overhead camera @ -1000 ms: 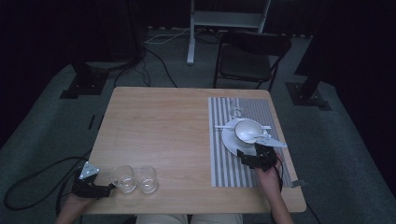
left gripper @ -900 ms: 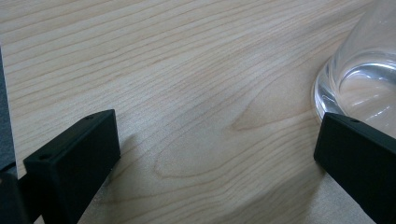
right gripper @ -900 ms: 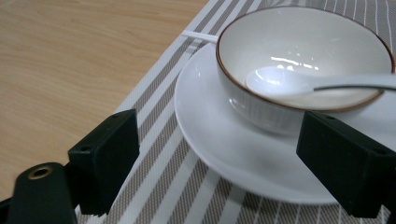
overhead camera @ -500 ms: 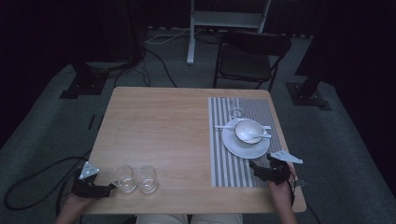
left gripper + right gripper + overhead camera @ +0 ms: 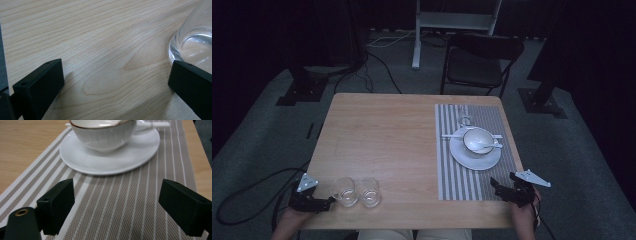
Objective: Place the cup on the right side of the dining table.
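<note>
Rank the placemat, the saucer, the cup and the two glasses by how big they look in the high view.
1. Striped placemat, largest.
2. White saucer.
3. Cup on the saucer.
4. The two glasses look alike; I can't rank them, and they are close to the cup.

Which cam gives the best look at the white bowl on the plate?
Right gripper view: the white bowl sits close up on its plate, ribbed wall and dark rim sharp, though its top is cut off. The high view shows the whole bowl, small, with a spoon in it. The left gripper view faces wood and a glass base.
</note>
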Action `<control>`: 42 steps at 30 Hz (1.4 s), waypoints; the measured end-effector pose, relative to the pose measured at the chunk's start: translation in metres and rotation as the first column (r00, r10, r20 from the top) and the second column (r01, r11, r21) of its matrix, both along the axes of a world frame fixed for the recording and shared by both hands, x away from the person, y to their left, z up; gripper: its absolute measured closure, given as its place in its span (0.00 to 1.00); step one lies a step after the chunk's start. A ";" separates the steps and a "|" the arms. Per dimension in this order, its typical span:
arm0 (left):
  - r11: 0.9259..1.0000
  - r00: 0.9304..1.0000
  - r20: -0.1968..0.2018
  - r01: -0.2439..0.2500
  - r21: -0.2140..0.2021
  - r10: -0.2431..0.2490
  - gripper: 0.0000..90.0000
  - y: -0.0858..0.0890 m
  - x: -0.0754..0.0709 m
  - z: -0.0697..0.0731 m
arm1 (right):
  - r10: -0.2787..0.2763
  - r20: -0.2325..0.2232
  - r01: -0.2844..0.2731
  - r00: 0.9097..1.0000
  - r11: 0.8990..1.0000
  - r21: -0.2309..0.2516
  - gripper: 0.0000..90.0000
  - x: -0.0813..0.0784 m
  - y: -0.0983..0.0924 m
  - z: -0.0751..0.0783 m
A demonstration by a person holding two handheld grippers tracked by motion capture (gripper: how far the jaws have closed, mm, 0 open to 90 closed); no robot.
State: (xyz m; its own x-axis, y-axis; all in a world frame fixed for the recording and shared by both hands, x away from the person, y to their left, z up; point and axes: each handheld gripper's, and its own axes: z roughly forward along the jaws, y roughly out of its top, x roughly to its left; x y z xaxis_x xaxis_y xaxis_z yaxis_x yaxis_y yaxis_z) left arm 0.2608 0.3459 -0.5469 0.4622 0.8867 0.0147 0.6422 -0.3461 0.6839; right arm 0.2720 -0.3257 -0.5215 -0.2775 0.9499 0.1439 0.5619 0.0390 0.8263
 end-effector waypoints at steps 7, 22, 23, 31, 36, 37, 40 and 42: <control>1.000 1.000 0.000 0.000 0.000 0.000 0.01 0.000 0.000 0.000 | -0.044 -0.005 0.044 0.999 0.999 0.022 0.14 -0.011 -0.015 -0.007; 1.000 1.000 0.000 0.000 0.001 0.000 0.01 0.000 0.000 0.000 | -0.090 -0.002 0.090 0.996 0.996 -0.020 0.14 -0.035 -0.033 -0.018; 1.000 1.000 0.000 0.000 0.001 0.000 0.01 0.000 0.000 0.000 | -0.098 -0.001 0.098 0.995 0.995 -0.018 0.14 -0.037 -0.035 -0.019; 1.000 1.000 0.000 0.001 0.001 -0.001 0.01 0.000 0.000 0.000 | -0.151 0.003 0.151 0.988 0.988 -0.011 0.14 -0.045 -0.050 -0.024; 1.000 1.000 0.000 0.001 0.001 -0.001 0.01 0.000 0.000 0.000 | -0.160 0.019 0.159 0.987 0.987 0.023 0.14 -0.048 -0.058 -0.027; 1.000 1.000 0.000 0.001 0.001 -0.001 0.01 0.000 0.000 0.000 | -0.157 0.016 0.157 0.987 0.987 0.030 0.14 -0.048 -0.059 -0.028; 1.000 1.000 0.000 0.001 0.001 -0.001 0.01 0.000 0.000 0.000 | -0.157 0.008 0.157 0.988 0.987 0.031 0.14 -0.047 -0.060 -0.030; 1.000 1.000 0.000 0.001 0.001 -0.001 0.01 0.000 0.000 0.000 | -0.154 0.006 0.154 0.988 0.988 0.024 0.14 -0.047 -0.059 -0.031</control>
State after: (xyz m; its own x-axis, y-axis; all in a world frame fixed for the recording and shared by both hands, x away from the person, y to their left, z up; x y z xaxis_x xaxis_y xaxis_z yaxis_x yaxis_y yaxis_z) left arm 0.2607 0.3460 -0.5468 0.4627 0.8864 0.0157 0.6421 -0.3473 0.6834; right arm 0.2247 -0.3851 -0.5522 -0.1293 0.9778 0.1650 0.5532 -0.0670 0.8304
